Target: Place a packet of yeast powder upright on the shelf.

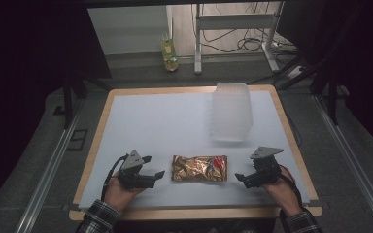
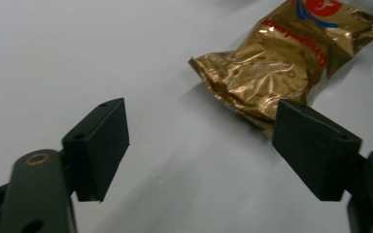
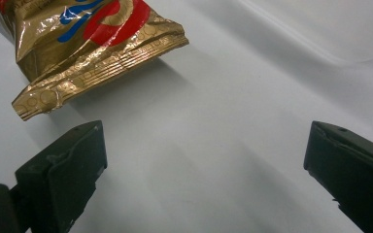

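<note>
Going from the left of the high view, our left gripper [image 1: 156,166] sits low near the table's [image 1: 141,116] front edge, its jaws parted with nothing between them and aimed at the snack bag [image 1: 199,168]. That gold foil bag lies flat at lower centre of the frame, between our two tools and touching neither. At lower right, our right gripper [image 1: 241,177] also points at the bag, jaws spread wide and empty. Further up, right of centre, a clear plastic container [image 1: 231,111] stands apart from everything.

We judge the work barely begun: the bag is not yet gripped, and both tools are only lined up at its ends. Closing in and taking hold are left.

The left gripper view shows what the high view cannot: the snack bag's [image 2: 267,73] crumpled near corner lies just past the right-hand jaw in the frame, not between the two. The right gripper view shows the bag's [image 3: 92,43] crimped seal at upper left, ahead of the jaws.
</note>
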Motion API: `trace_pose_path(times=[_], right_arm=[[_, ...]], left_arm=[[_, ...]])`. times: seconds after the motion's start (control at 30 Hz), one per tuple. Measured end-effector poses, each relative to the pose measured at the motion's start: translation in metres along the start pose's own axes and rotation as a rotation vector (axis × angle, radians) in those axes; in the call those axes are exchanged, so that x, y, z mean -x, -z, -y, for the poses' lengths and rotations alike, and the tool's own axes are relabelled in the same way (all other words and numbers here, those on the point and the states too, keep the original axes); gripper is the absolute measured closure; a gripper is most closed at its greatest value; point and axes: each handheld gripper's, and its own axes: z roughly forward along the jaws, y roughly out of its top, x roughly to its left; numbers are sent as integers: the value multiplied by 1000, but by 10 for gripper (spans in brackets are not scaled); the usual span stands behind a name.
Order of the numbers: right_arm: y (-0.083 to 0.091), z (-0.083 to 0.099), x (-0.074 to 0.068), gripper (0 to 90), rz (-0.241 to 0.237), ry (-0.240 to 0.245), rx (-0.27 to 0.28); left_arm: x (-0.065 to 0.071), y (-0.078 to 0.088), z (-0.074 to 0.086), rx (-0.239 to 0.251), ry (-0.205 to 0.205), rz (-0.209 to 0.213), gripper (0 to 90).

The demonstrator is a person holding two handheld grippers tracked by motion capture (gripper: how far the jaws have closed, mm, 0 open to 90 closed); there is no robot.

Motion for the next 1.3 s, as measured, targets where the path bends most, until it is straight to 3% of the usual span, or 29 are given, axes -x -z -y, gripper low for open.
trace_pose_path(times=[0.33,0.5,0.57,0.7,0.97,1.13,1.3], right_arm=[[0,0,0,21,5,2,3],[0,0,0,20,7,-1,-2],[0,0,1,20,7,-1,-2],[0,0,0,20,-9,5,0],[-1,0,0,20,-5,11,-4],[-2,1,-1,20,1,22,-22],[-4,1,-2,20,7,36,-31]], left_arm=[[8,-4,-5,-5,-52,7,389],[10,-10,-8,-33,-45,10,478],[11,-11,-10,-41,-47,17,523],[15,-15,-11,-72,-96,11,613],[22,-25,-20,-59,-78,65,881],[23,-33,-23,-48,-56,88,896],[27,-44,-25,-50,-74,84,895]])
